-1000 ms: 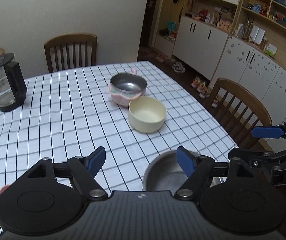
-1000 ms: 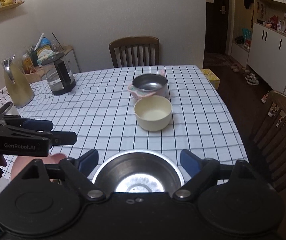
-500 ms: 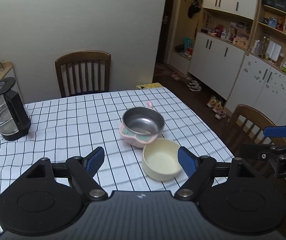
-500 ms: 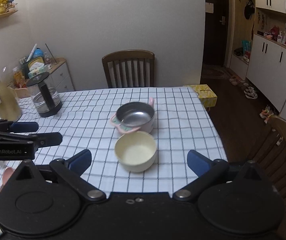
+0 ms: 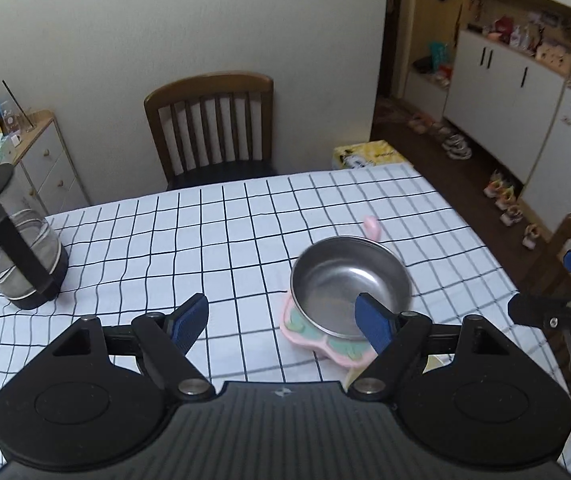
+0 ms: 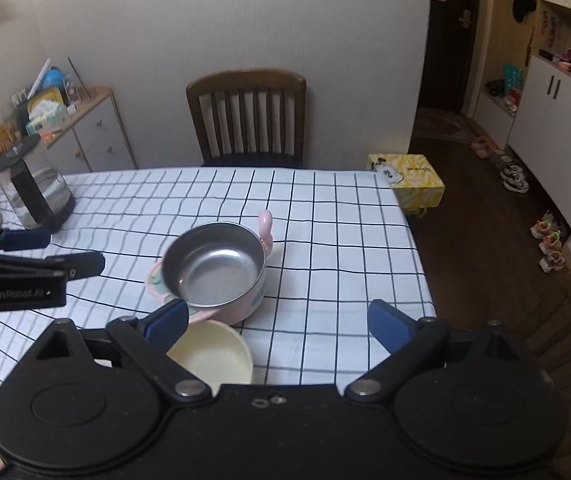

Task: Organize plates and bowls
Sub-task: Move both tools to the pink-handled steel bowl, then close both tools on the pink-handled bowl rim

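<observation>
Steel-lined pink bowl with a pink handle [image 6: 221, 270] is seen on the checked white tablecloth [image 6: 325, 216], touching the round cream bowl [image 6: 213, 356] just in front of it. Left gripper [image 5: 281, 322] is held wide, with nothing between its jaws. Right gripper [image 6: 277, 320] is closing from wide, likewise empty. Glass kettle [image 5: 13, 256] is noted well apart.

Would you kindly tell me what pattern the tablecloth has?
White with a black grid of thin lines; the tablecloth shows best in the right wrist view.
</observation>
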Demonstrator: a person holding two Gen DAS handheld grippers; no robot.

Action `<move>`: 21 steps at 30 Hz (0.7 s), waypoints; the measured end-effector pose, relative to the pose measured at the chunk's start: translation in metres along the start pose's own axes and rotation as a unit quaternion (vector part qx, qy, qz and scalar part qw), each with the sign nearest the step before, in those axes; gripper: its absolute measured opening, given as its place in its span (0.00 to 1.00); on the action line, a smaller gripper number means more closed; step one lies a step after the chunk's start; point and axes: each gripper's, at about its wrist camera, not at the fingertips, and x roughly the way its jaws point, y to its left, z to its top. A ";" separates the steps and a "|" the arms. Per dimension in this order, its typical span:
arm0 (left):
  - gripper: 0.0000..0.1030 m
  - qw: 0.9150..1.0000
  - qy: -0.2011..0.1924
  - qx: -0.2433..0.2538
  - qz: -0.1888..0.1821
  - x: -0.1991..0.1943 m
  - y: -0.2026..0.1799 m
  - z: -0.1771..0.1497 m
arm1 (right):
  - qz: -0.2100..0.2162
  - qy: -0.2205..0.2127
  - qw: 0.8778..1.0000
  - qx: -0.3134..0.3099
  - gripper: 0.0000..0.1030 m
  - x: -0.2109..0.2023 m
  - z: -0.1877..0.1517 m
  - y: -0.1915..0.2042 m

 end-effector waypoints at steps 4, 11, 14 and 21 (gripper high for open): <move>0.78 1.000 0.018 0.004 0.011 0.033 -0.004 0.011 | 0.003 0.018 1.000 -0.011 0.91 0.034 0.012 -0.003; 0.78 0.998 0.065 -0.006 0.019 0.089 -0.004 0.018 | 0.012 0.053 0.999 -0.008 0.79 0.093 0.025 -0.004; 0.78 0.997 0.081 -0.010 0.016 0.106 -0.004 0.017 | 0.017 0.068 0.998 -0.006 0.71 0.114 0.026 -0.002; 0.68 0.995 0.102 -0.007 0.020 0.134 -0.008 0.014 | 0.025 0.095 0.995 0.005 0.57 0.150 0.025 -0.003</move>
